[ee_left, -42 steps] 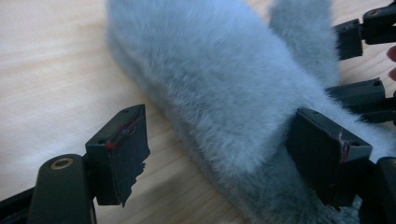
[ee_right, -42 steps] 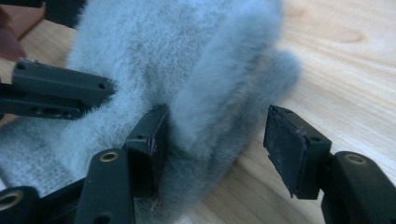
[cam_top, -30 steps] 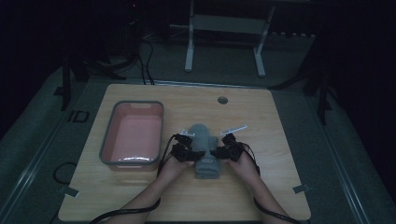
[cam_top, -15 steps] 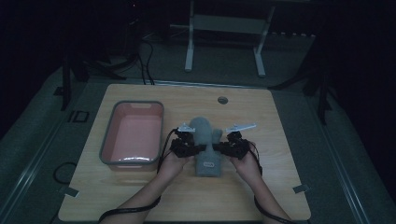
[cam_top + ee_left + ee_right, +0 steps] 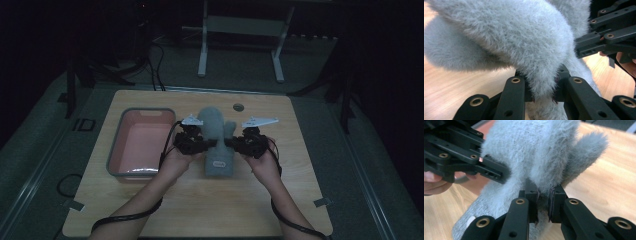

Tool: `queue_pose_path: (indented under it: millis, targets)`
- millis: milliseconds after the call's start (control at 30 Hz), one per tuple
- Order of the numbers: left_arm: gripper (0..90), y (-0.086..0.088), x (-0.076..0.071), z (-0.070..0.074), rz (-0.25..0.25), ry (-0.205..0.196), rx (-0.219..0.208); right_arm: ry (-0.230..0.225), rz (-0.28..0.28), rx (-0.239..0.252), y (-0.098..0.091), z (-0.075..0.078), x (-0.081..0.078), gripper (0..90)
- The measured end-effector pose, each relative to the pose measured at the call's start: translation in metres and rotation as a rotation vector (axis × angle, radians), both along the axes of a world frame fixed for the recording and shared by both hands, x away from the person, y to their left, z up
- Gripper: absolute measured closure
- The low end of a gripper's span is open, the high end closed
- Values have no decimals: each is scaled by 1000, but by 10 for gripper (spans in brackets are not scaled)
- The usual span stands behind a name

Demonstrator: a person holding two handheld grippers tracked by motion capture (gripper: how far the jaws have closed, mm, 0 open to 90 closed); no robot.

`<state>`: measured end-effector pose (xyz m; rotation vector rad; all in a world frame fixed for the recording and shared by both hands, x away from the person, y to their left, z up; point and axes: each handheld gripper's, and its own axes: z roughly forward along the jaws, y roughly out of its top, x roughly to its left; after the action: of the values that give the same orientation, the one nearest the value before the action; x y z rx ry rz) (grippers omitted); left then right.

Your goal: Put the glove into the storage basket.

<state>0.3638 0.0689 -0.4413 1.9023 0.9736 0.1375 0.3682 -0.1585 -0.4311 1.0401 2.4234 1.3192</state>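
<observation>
Mitten: a fuzzy grey mitten (image 5: 216,135) hung between the two grippers above the middle of the table, fingertip end toward the far edge and cuff toward the person. A small pale label showed on the cuff.
Mitten's thumb: it stuck out on the side toward the right gripper.
Left gripper: the left gripper (image 5: 206,145) was clamped on the mitten's left edge. In the left gripper view its two black jaws (image 5: 541,87) pinched a fold of grey fur, having just been closing on it.
Right gripper: the right gripper (image 5: 229,143) gripped the mitten's right edge, just below the thumb. In the right gripper view its jaws (image 5: 543,202) squeezed a thin fold of the fabric and had likewise just been closing.
Grippers to each other: they faced one another across the mitten, close together, each visible in the other's view.
Hands: the left hand (image 5: 176,161) and the right hand (image 5: 265,165) held the grippers from the near side, with cables trailing back along the forearms.
Tray: a grey-rimmed tray (image 5: 113,159) with a pink inside sat on the table to the left of the mitten, apart from it.
Table: a pale wooden table (image 5: 300,150) with a small round hole near its far edge.
</observation>
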Motion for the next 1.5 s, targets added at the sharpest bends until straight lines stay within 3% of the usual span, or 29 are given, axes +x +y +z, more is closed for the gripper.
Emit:
queue_pose_path:
  millis: [133,533,867,900,1000,1200,1300,1333,1433,1500]
  targets:
    - [772,8,1,8,8,-10,9,-11,8,3,8,8,3,809]
    - [771,52,6,32,54,-34,30,-56,70,-26,60,35,18,809]
    - [771,111,1,49,124,-37,66,-62,120,4,116,46,24,809]
    - [771,111,1,49,124,-37,66,-65,127,5,122,46,25,809]
    - [770,136,-1,51,156,-26,76,-62,144,15,142,45,27,809]
    - [770,164,-2,46,177,-11,94,-52,178,18,173,40,31,809]
    - [770,183,2,31,181,24,99,-29,191,12,193,28,35,810]
    - [771,183,2,31,181,24,99,-22,191,7,197,23,37,809]
    - [770,190,11,5,199,90,119,5,180,-23,209,3,41,809]
    - [770,190,12,-2,202,103,122,25,168,-50,214,-10,43,810]
